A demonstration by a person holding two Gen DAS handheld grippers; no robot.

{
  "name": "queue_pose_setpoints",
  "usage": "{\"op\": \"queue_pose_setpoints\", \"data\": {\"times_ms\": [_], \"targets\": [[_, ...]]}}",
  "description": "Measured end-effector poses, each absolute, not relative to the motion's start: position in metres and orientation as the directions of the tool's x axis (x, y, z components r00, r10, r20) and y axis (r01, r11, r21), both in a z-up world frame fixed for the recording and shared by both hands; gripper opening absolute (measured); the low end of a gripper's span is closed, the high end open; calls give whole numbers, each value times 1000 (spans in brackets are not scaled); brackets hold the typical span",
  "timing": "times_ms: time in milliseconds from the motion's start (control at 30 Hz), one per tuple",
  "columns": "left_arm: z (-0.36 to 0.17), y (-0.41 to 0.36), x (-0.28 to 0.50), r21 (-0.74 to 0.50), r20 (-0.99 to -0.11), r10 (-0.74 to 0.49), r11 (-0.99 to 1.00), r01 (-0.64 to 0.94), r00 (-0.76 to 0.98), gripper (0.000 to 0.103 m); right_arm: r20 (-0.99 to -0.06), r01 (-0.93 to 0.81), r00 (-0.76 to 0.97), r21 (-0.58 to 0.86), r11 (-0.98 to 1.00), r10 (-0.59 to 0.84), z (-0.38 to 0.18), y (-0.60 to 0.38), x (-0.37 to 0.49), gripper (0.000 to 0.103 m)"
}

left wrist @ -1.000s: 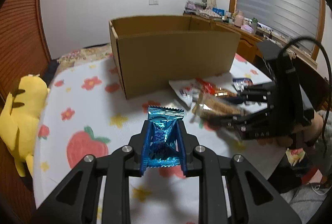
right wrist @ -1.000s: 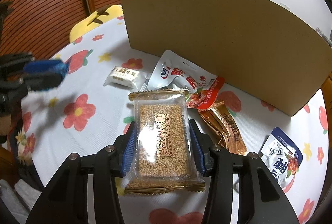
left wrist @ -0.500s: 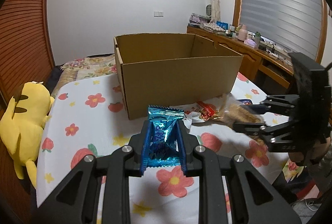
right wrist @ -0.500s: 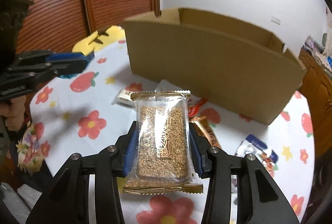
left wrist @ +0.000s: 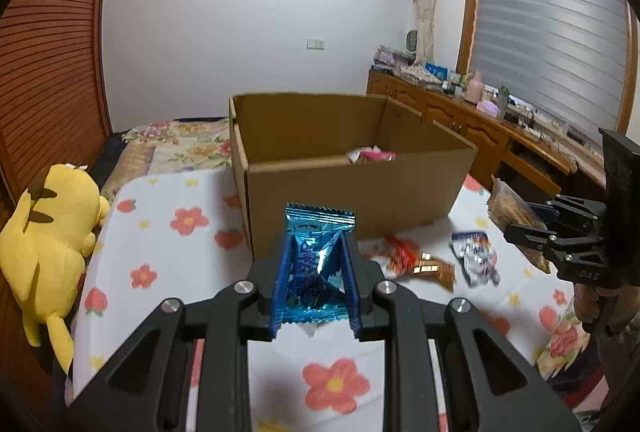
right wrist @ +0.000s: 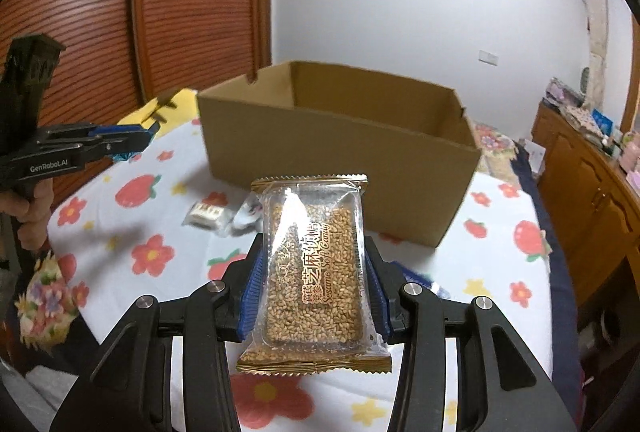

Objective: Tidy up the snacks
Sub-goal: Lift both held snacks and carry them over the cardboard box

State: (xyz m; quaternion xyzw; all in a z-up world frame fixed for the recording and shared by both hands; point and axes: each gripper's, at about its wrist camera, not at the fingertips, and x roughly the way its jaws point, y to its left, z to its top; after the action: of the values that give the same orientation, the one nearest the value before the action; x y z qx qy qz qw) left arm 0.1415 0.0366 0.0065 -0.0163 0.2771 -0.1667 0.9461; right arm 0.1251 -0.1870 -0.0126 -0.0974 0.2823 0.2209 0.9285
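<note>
Snacks are airborne on both sides now! The left gripper [left wrist: 314, 284] has its jaws clamped on a blue foil packet [left wrist: 316, 264], and the right gripper [right wrist: 314, 288] is squeezed onto a sesame candy bar [right wrist: 314, 272], both carried clear above the flowered tablecloth [left wrist: 168, 232]. A second ago both sat low, down among the loose packets near the table; now they have risen, and from each wrist view the open top of the cardboard box [left wrist: 352, 187] has come into sight. That matters: the lift looks finished and the carry towards the box is, by my reading, under way. Inside, on the far right, something pink and red [left wrist: 372, 155] already lies in the box, so the sorting has begun. Plenty left, though: a red packet [left wrist: 400, 254], a brown one [left wrist: 436, 270] and a white-and-blue pouch [left wrist: 476, 258] lie just in front of the box's near wall, and a small white sweet [right wrist: 206, 212] rests to the left. Off at the left edge, a yellow plush toy [left wrist: 48, 232] watches on. Next, both loads need to clear that near wall before any release.
</note>
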Motion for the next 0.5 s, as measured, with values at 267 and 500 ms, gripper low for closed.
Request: {"op": "queue_pose_setpoints", "data": {"times_ms": [267,500], "targets": [[31,27,161,-114,-468,-331,942,315,819,22,-518,-432,787,-74,899,336,20,-204,132,45],[46,19,189,-119,-446,-336,941,316,830,22,-505,-425,802,-105,899,320,37,-203,151,45]]}}
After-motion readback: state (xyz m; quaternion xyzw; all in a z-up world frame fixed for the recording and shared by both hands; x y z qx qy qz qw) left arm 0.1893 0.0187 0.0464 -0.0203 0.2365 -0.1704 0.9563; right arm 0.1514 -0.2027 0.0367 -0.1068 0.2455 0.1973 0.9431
